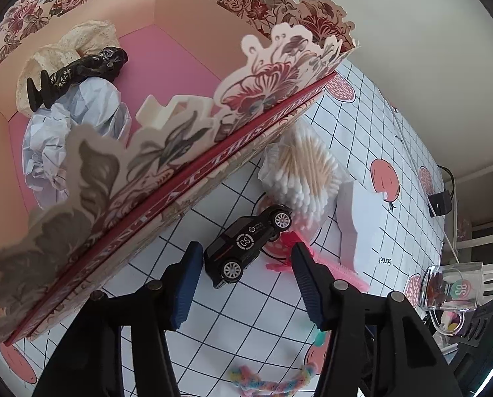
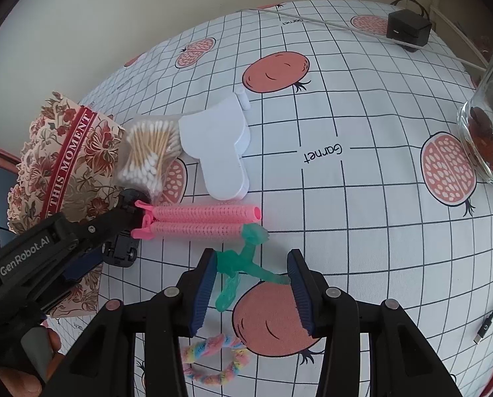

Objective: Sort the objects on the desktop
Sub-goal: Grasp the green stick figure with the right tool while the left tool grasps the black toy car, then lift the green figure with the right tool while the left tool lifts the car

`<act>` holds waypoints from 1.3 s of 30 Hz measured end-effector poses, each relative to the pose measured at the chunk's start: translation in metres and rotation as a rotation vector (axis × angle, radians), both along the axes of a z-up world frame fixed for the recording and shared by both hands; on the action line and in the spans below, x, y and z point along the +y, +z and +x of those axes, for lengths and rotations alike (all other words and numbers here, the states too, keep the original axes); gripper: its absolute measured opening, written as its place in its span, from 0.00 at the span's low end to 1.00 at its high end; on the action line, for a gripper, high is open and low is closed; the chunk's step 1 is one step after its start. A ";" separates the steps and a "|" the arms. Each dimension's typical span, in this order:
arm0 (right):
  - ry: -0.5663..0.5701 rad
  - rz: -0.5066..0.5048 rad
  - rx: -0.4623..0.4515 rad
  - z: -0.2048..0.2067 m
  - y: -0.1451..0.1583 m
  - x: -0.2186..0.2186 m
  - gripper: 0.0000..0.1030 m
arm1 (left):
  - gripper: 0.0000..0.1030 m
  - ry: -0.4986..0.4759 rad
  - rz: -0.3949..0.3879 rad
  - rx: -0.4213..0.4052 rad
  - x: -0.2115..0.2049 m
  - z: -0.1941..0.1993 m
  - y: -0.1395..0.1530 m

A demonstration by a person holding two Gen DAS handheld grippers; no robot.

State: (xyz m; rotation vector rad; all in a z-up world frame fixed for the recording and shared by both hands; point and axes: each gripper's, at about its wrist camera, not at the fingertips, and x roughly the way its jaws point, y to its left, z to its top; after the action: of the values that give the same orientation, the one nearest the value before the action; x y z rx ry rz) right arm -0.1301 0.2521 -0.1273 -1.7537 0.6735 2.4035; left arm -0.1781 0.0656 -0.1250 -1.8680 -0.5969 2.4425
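Black toy car (image 1: 246,248) lies on the counter (image 2: 362,198) just beside the flowered box (image 1: 186,178), tilted, nose toward the bag of cotton swabs (image 1: 306,175). Left gripper (image 1: 246,264) straddles it w/ jaws apart: one pad looks to be at or touching the car's tail, the other stands clear on the far side, over the pink hair roller (image 1: 312,264). No grip yet.

Risks, left side:
- Car has wheels, so a one-sided push from the near pad could roll or skid it out from between the jaws, prob. toward the swabs.
- Far pad sits over the roller's clip end; closing may catch the roller along w/ the car, or drag it.
- Box wall is very near the left pad; lifting straight up could snag the scalloped rim.

Green toy figure (image 2: 243,264) lies flat on the counter, near the free end of the pink roller. Right gripper (image 2: 249,271) has jaws partly apart w/ the figure between them; both pads look to touch thin limbs, one at each side, but can't tell if they press.

Risks, right side:
- Figure looks soft and spindly; a pinch on limb tips only could let it bend, twist or slip out on the lift.
- Head end is close to the roller, may nudge it.
- Pastel twisted loop (image 2: 216,360) lies below the jaws, apart, low risk.

Both grippers work close together; the left one's body shows in the right view, so a sideways move by either could bump the other.

Box already holds a black figure (image 1: 77,76), crumpled paper and lace. Glass mug (image 1: 451,287) at the counter's edge is well apart.
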 end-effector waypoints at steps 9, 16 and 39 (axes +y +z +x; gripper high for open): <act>0.006 -0.011 0.027 0.001 0.011 -0.001 0.46 | 0.47 0.002 -0.008 -0.004 -0.001 -0.001 -0.003; -0.001 -0.016 0.065 0.005 0.022 0.000 0.46 | 0.47 0.018 -0.018 0.011 -0.004 -0.002 -0.002; -0.005 -0.024 0.065 0.007 0.021 0.011 0.46 | 0.28 0.000 0.002 0.052 0.000 -0.006 -0.003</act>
State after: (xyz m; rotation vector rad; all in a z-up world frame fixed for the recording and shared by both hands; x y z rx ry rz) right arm -0.1227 0.2628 -0.1063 -1.6865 0.7169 2.4691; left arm -0.1843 0.0655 -0.1280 -1.7975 -0.5962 2.4811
